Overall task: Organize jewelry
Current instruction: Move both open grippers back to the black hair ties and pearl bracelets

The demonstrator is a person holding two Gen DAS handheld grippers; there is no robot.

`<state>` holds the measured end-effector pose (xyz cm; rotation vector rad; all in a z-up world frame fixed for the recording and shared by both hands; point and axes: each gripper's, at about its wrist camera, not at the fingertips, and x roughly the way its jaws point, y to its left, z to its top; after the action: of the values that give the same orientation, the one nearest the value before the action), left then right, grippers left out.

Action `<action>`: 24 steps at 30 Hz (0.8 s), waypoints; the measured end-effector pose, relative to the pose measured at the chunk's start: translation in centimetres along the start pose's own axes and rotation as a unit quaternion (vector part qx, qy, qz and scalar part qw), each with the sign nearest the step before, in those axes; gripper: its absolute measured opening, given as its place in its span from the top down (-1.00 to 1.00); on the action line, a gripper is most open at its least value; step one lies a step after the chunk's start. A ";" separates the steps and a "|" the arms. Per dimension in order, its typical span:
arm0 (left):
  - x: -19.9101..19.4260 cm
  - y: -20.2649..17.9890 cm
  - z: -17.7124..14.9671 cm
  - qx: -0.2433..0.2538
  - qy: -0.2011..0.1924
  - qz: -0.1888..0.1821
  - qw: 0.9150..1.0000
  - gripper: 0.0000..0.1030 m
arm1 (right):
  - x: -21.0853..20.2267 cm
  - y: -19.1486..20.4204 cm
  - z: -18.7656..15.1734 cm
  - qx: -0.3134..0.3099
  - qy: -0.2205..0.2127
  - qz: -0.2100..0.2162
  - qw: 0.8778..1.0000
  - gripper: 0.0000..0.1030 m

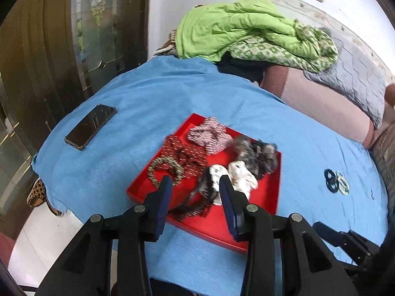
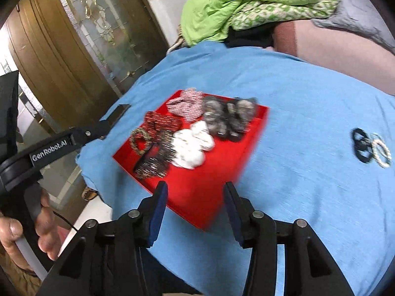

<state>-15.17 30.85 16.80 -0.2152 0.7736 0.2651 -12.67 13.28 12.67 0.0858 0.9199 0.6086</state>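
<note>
- A red tray [image 1: 269, 192] was seen on a blue cloth [image 1: 148, 103], filled with fabric hair ties.
- The left gripper [image 1: 195, 185] was held spread, empty, over the tray's near edge.
- The right gripper [image 2: 195, 192] was likewise spread, empty.
- Two bracelets [image 2: 370, 149] were laid right of the tray, well apart from it.

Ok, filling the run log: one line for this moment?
left gripper: open, over red tray | right gripper: open, empty | two bracelets: on blue cloth, outside tray
</note>
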 end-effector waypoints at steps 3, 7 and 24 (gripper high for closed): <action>-0.5 -1.6 -0.6 0.016 0.001 -0.004 1.000 0.22 | -1.6 -1.6 -1.2 0.002 -0.010 -0.031 0.999 -0.05; -0.9 -4.2 -1.8 0.043 0.005 -0.010 0.999 0.18 | -3.5 -4.0 -2.8 0.014 -0.017 -0.066 0.998 -0.09; -0.9 -15.5 -6.1 0.156 0.039 -0.060 0.985 0.18 | -10.0 -15.6 -8.5 0.110 -0.042 -0.158 0.980 -0.09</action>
<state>-14.93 14.35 14.67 0.0244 0.8659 0.0201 -16.59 -6.48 9.63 0.1588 0.8941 0.2062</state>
